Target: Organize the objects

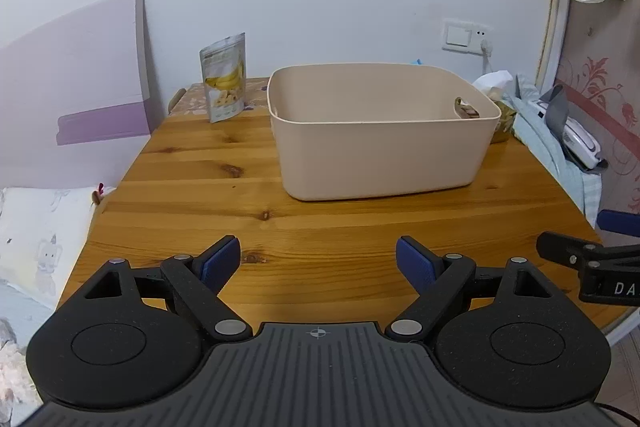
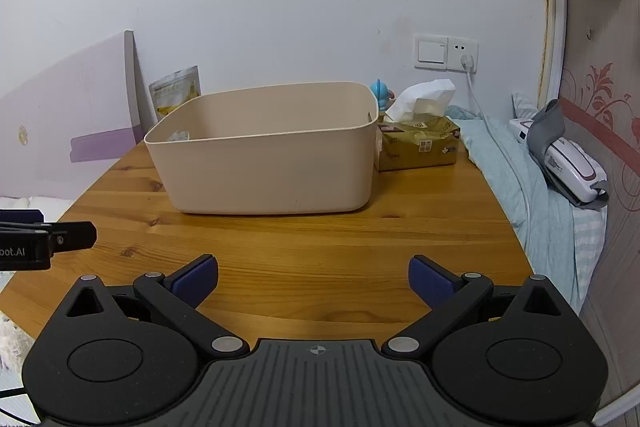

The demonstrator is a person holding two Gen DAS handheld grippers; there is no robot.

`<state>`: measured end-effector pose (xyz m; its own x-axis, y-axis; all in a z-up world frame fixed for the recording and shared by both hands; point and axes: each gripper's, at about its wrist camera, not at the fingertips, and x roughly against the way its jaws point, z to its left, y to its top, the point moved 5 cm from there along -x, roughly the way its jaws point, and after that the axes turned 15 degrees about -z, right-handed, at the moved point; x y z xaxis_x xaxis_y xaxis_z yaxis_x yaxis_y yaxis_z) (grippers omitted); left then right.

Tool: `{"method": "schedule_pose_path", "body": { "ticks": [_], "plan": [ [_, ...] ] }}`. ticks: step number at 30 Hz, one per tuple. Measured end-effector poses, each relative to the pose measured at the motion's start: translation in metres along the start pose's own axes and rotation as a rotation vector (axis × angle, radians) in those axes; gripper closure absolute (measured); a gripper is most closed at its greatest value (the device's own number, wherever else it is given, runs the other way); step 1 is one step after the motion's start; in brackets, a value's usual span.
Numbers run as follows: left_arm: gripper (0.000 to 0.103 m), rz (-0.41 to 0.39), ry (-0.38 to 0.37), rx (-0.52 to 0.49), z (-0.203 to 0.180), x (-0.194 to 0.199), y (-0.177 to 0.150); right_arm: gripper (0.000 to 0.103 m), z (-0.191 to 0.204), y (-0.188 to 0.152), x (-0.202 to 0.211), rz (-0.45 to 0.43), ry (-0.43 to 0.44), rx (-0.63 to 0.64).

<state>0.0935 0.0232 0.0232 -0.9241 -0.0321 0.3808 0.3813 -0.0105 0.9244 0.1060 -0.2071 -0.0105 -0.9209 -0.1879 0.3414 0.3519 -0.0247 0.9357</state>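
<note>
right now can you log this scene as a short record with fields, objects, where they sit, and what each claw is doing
surface: wooden table
bin: beige tub, upright, mid table; one pale item shows inside it in the right wrist view, not identifiable
snack: banana chip pouch, standing behind the tub's left corner, near the wall
tissues: gold tissue box, right of the tub
toy: small blue figure, behind the tub, partly hidden
left claw: open, holds nothing, above the table's near edge
right claw: open, holds nothing, above the table's near edge
</note>
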Motion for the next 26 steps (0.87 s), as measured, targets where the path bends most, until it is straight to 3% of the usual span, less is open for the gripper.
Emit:
{"method": "schedule_pose_path", "body": {
  "ticks": [26],
  "plan": [
    [0.016, 0.031, 0.016, -0.021, -0.003, -0.014, -0.002, 0.000, -0.011, -0.007, -0.017, 0.051, -0.040, -0.007]
  ]
}}
